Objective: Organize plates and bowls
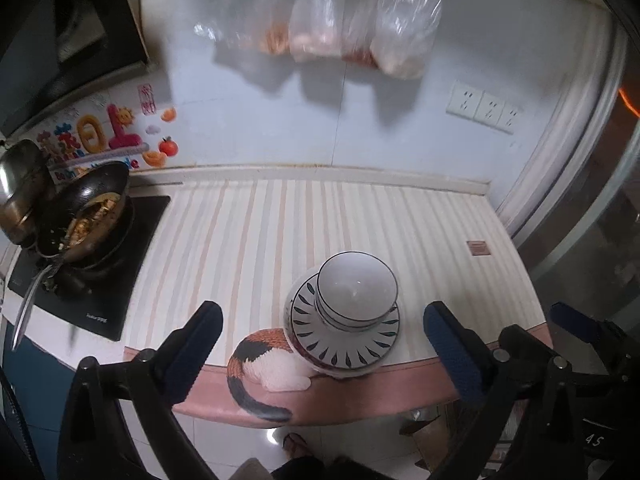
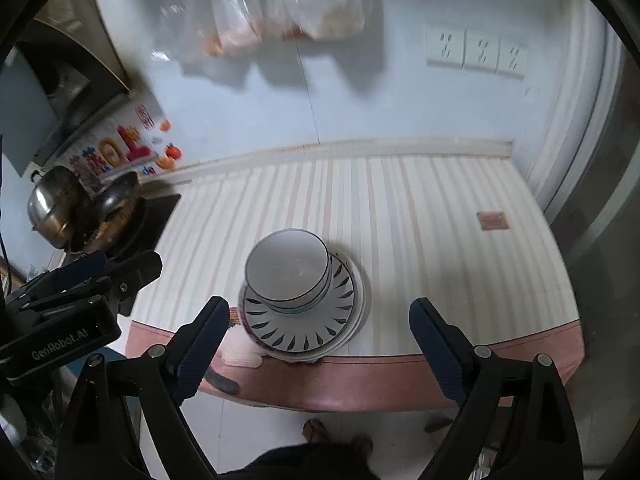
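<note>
A: Stack position? Nested bowls (image 2: 289, 268) on leaf-rimmed plates (image 2: 304, 322), at the near edge of the striped tabletop (image 2: 420, 216).

B: Clearance? Bare cloth behind and right; wok (image 1: 90, 216) on cooktop (image 1: 120, 280) far left.

A: Grippers? Left gripper (image 1: 326, 356) and right gripper (image 2: 320, 344) both spread wide, empty, above the stack, touching nothing.

White bowls (image 1: 356, 290) with thin dark rims, nested upright, stand on my stack of plates (image 1: 344, 344). The top plate is white with dark leaf-shaped marks radiating round its rim; the plates beneath show only their edges. The whole stack sits near the front edge of the striped table (image 1: 240, 240), partly covering a printed cat (image 1: 260, 364).
</note>
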The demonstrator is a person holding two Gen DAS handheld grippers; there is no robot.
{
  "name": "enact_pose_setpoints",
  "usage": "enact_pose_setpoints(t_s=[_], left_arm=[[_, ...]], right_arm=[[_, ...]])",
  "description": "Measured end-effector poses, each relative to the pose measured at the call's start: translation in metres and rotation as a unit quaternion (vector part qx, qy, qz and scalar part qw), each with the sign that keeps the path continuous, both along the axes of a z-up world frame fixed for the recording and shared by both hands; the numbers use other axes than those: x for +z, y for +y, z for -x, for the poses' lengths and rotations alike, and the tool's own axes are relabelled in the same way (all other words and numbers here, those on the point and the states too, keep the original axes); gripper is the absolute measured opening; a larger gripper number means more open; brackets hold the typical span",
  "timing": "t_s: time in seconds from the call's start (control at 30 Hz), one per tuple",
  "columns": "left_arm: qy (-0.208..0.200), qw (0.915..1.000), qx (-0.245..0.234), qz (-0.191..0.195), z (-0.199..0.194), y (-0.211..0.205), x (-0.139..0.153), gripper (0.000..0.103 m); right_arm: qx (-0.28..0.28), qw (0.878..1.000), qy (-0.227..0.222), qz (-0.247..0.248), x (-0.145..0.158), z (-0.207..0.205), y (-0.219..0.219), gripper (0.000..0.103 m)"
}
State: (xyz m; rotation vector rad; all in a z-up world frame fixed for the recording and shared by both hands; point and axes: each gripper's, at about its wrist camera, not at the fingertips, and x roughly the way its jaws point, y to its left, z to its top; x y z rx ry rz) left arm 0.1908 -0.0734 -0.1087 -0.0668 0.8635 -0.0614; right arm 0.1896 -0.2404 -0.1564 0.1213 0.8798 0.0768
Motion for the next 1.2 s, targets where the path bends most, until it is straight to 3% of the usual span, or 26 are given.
enact_pose_setpoints(t_s=[0.27,0.6,0.87,1.2], left_arm=[[-0.038,0.9986,0.024,-0.028,0.077,-0.008,0.031,0.103],[-0.049,0.9961,0.063,-0.038,0.155,-0.014,0.043,0.103],[-0.062,0.9943,0.071,-0.05,0.188,-0.021,0.046,0.103],[-0.067,0.9935,0.071,-0.058,0.196,-0.022,0.048,0.103]], right_arm=[[0.01,0.998,-0.063,0.007,0.052,0.095,0.001,0.096],[0.021,0.994,-0.104,0.02,0.081,0.188,-0.004,0.098],[0.027,0.993,-0.112,0.027,0.085,0.223,-0.007,0.098],[0.029,0.992,-0.119,0.032,0.09,0.231,-0.013,0.098]])
